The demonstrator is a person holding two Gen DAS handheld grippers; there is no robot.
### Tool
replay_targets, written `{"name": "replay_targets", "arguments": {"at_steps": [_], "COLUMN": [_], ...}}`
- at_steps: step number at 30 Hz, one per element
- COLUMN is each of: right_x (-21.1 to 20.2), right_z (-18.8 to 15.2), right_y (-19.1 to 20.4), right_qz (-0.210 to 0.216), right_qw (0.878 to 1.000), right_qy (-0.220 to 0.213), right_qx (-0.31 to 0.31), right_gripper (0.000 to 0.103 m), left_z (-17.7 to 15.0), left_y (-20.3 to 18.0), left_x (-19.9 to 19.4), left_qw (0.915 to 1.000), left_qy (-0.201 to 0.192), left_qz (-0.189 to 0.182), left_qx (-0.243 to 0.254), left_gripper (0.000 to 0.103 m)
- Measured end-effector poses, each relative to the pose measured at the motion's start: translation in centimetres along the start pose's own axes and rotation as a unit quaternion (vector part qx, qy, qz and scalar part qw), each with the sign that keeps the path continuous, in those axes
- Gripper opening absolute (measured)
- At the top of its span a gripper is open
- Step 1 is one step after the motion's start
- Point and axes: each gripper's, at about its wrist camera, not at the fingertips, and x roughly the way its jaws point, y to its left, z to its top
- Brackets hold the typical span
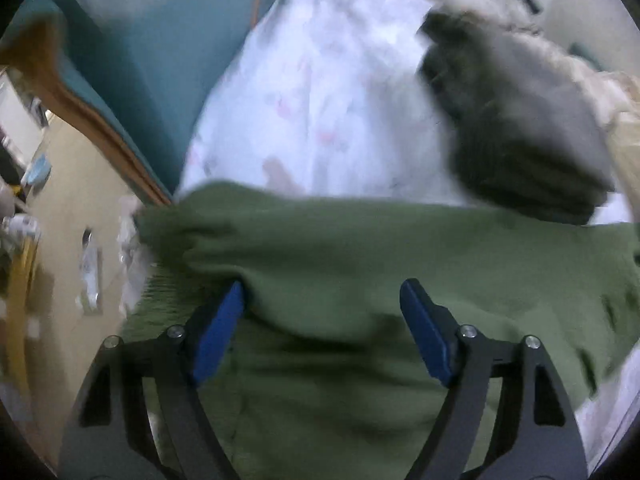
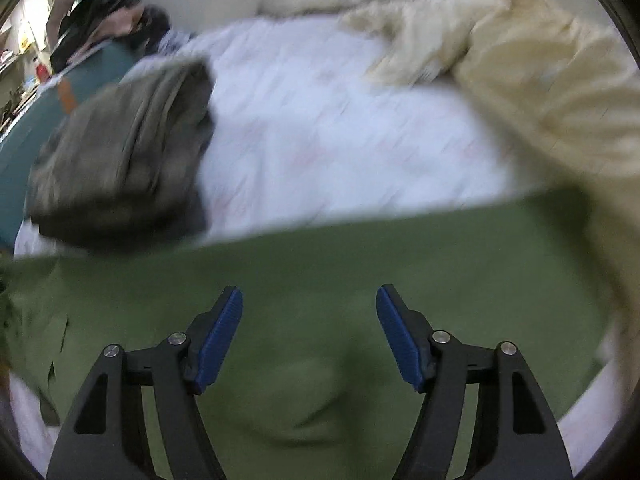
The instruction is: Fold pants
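Olive green pants (image 1: 360, 256) lie spread on a white bed sheet (image 1: 320, 100). My left gripper (image 1: 322, 292) is open just over the pants, its blue pads wide apart, the left pad at a bunched fold near the ribbed edge. In the right wrist view the green pants (image 2: 360, 256) fill the lower half with a straight far edge. My right gripper (image 2: 310, 296) is open above the flat cloth and holds nothing. Both views are blurred.
A folded grey-brown garment (image 1: 520, 128) lies on the sheet beyond the pants, also in the right wrist view (image 2: 120, 152). A cream fleece blanket (image 2: 520, 80) is heaped at the right. A teal bed frame (image 1: 152, 40) and the floor (image 1: 72, 200) are at the left.
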Motion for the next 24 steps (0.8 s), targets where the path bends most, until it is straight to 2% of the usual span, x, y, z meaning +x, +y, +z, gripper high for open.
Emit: {"name": "replay_targets", "arguments": {"at_steps": [2,3,4,5,7,8,9,11,12,14,15,16,17,18,19,20,21,23,24], "right_x": [3.0,3.8,4.1,3.6,2.5,1.9,0.7,-2.9,-4.6,-6.6,-7.2,-7.5,-7.7,-7.8,-7.8,-7.6,-7.4,-6.4,-5.9], "right_z": [-1.6,-2.0,-2.3,-2.4,-2.7,-2.8,-3.1,-4.2,-5.0,-7.3,-8.6,-10.1,-10.8,-11.3,-11.4,-11.3,-11.1,-10.6,-10.5], "right_y": [-0.1,-0.8,-2.1,-3.4,-6.5,-8.3,-10.4,-15.5,-18.3,-22.4,-24.7,-27.5,-29.0,-30.1,-30.9,-31.6,-31.7,-31.6,-31.4], "right_qz": [-0.022,-0.038,-0.059,-0.069,-0.108,-0.114,-0.099,-0.079,-0.083,-0.093,-0.089,-0.064,-0.058,-0.063,-0.068,-0.064,-0.060,-0.050,-0.052], "right_qw": [0.999,0.998,0.996,0.995,0.986,0.982,0.980,0.971,0.963,0.942,0.926,0.904,0.894,0.889,0.890,0.894,0.896,0.903,0.905], "right_qy": [0.032,0.037,0.023,0.012,0.004,0.006,0.000,-0.047,-0.068,-0.082,-0.083,-0.086,-0.085,-0.083,-0.081,-0.079,-0.077,-0.064,-0.052], "right_qx": [0.022,0.035,0.057,0.075,0.126,0.151,0.174,0.220,0.247,0.313,0.358,0.413,0.435,0.445,0.443,0.436,0.433,0.423,0.418], "right_gripper": [0.071,0.071,0.071,0.071,0.071,0.071,0.071,0.073,0.073,0.074,0.074,0.074,0.074,0.074,0.073,0.067,0.056,0.045,0.045], "left_z": [-0.4,-0.7,-0.8,-1.0,-1.6,-2.2,-2.5,-3.4,-3.9,-4.9,-5.1,-5.1,-5.5,-5.7,-5.9,-6.4,-6.8,-7.7,-7.9], "left_y": [0.4,0.5,0.0,-0.5,-1.0,-0.8,-0.7,0.1,0.6,1.4,1.4,1.2,0.7,0.2,-0.3,-0.8,-1.2,-1.5,-1.4], "left_x": [3.5,3.9,3.6,3.1,2.4,1.5,0.8,-1.6,-2.7,-4.0,-4.2,-4.3,-4.1,-3.7,-3.5,-2.4,-1.6,-1.1,-0.9], "left_qw": [0.9985,0.9983,0.9977,0.9963,0.9939,0.9941,0.9951,0.9988,0.9995,0.9990,0.9989,0.9989,0.9990,0.9997,0.9999,0.9988,0.9973,0.9956,0.9951], "left_qy": [0.050,0.052,0.047,0.042,0.044,0.041,0.034,0.002,-0.016,-0.042,-0.043,-0.041,-0.036,-0.023,-0.013,0.003,0.008,0.010,0.011], "left_qz": [0.023,0.025,0.042,0.061,0.076,0.072,0.065,0.022,-0.003,-0.016,-0.017,-0.019,-0.019,-0.011,0.005,0.038,0.055,0.059,0.060], "left_qx": [-0.001,0.006,0.025,0.043,0.066,0.070,0.066,0.044,0.029,-0.002,-0.010,-0.015,-0.018,-0.009,0.005,0.030,0.047,0.071,0.078], "left_gripper": [0.076,0.076,0.076,0.076,0.076,0.076,0.075,0.079,0.081,0.084,0.084,0.084,0.084,0.084,0.084,0.084,0.084,0.084,0.084]}}
